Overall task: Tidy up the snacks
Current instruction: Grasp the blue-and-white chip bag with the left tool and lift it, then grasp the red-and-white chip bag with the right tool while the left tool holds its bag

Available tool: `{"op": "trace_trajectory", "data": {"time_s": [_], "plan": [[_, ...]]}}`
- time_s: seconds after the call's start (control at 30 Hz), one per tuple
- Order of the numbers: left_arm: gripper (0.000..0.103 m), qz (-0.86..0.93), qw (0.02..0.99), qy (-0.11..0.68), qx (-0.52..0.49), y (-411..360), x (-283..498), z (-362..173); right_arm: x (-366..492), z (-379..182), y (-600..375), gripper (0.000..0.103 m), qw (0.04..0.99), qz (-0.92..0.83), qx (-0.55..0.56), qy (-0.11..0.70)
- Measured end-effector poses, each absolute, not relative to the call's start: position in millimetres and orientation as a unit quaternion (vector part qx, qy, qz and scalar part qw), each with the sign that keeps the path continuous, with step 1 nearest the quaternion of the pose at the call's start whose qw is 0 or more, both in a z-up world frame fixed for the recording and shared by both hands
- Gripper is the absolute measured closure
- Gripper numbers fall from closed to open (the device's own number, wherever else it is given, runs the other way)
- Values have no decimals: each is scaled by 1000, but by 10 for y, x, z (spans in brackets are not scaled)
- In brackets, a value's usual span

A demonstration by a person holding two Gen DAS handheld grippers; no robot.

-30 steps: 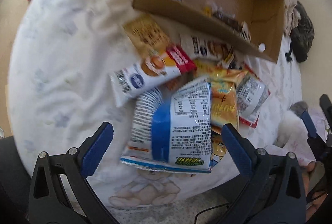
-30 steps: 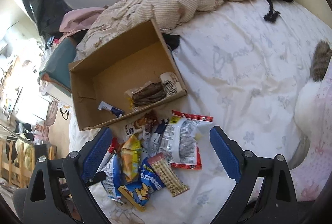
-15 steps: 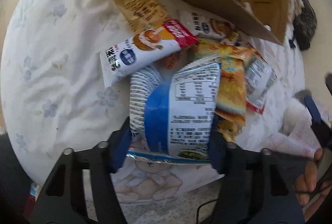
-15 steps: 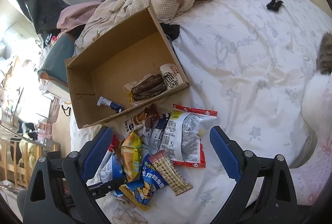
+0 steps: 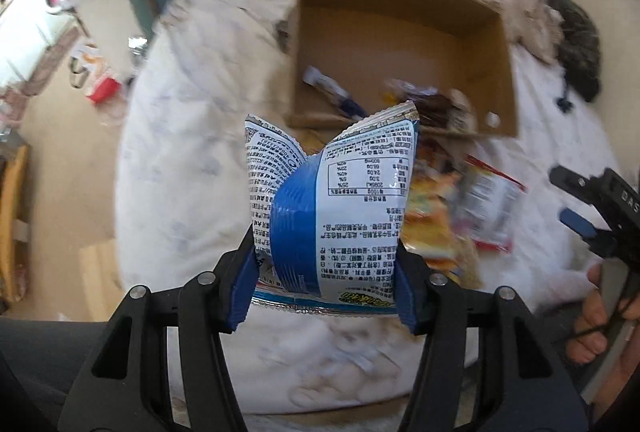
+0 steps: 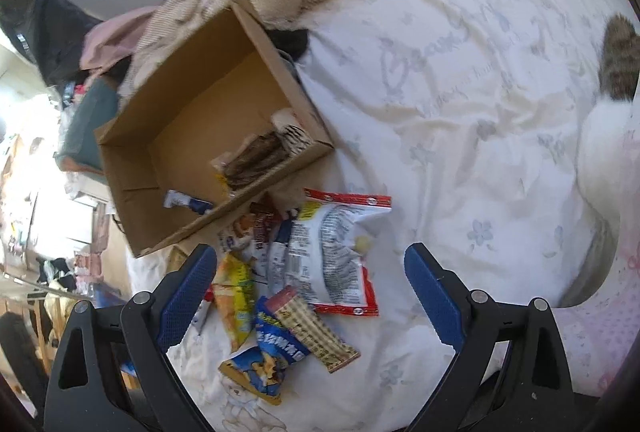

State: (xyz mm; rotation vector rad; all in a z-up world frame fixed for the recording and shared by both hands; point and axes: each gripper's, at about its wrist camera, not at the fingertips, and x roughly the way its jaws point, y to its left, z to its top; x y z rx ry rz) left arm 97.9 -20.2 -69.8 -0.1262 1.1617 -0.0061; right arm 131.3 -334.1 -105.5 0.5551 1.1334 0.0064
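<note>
While your left gripper (image 5: 325,286) clamps the blue-and-white snack bag (image 5: 332,199), its puffed top hides the box's near wall.
Your right gripper (image 6: 308,292) hangs with jaws wide over the snack pile (image 6: 296,272), cardboard box (image 6: 208,135) at frame centre-left.

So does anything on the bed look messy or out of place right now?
Yes. Snack packets lie in a loose, overlapping heap on the bedsheet beside the cardboard box, which holds only a few items. A furry animal lies at the edge.
</note>
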Motion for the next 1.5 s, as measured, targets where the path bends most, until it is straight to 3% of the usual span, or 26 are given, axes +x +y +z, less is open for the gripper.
{"op": "trace_trajectory", "data": {"time_s": [0.23,0.53,0.7,0.97,1.5], "plan": [[49,19,815,575,-70,-87,1071,-907,1642,-1490,-3259,8,768,-16,259,586],[49,25,812,580,-69,-107,1079,-975,1773,-1919,-3174,22,734,-24,266,624],[49,26,815,575,-65,-118,1109,-971,1772,-1862,-3148,51,743,-12,257,618],[49,23,827,559,-56,-120,1039,-924,1590,-1530,-3205,74,778,6,236,582],[49,37,849,526,-49,-69,927,-792,1057,-777,-3057,75,833,102,241,488]]}}
